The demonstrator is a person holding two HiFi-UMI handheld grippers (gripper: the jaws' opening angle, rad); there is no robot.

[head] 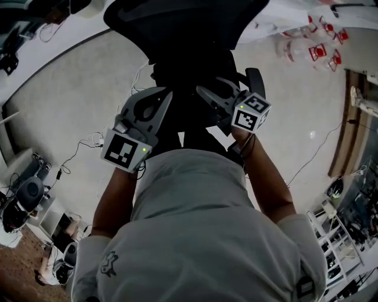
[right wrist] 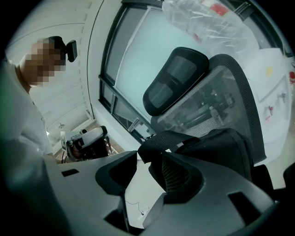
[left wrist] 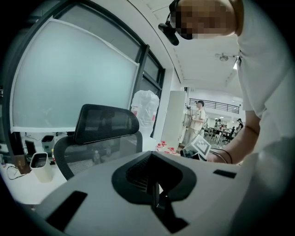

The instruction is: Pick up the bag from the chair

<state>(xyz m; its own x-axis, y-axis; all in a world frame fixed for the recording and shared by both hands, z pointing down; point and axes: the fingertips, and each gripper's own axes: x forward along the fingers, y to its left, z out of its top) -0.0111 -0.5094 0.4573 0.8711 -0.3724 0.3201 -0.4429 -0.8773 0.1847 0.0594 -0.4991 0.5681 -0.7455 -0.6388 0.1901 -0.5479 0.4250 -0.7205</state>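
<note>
A black bag (head: pixel 188 79) lies on the seat of a black mesh office chair (head: pixel 177 17), straight ahead of me. In the right gripper view the bag (right wrist: pixel 228 147) fills the seat below the chair's headrest (right wrist: pixel 177 78), and its black strap (right wrist: pixel 159 142) arches up just past the jaw tips. My right gripper (right wrist: pixel 144 159) is open, with floor showing in the gap between its jaws. In the head view it (head: pixel 217 99) hovers over the bag. My left gripper (left wrist: pixel 151 156) is shut on nothing and is held left of the bag (head: pixel 149 109).
Clear plastic bags with red-and-white items (head: pixel 316 41) lie on the floor at the far right. Cables (head: pixel 88 141) trail on the floor at the left. Wooden boards (head: pixel 348 118) lean at the right. A desk with a white cup (left wrist: pixel 40 166) stands behind the chair.
</note>
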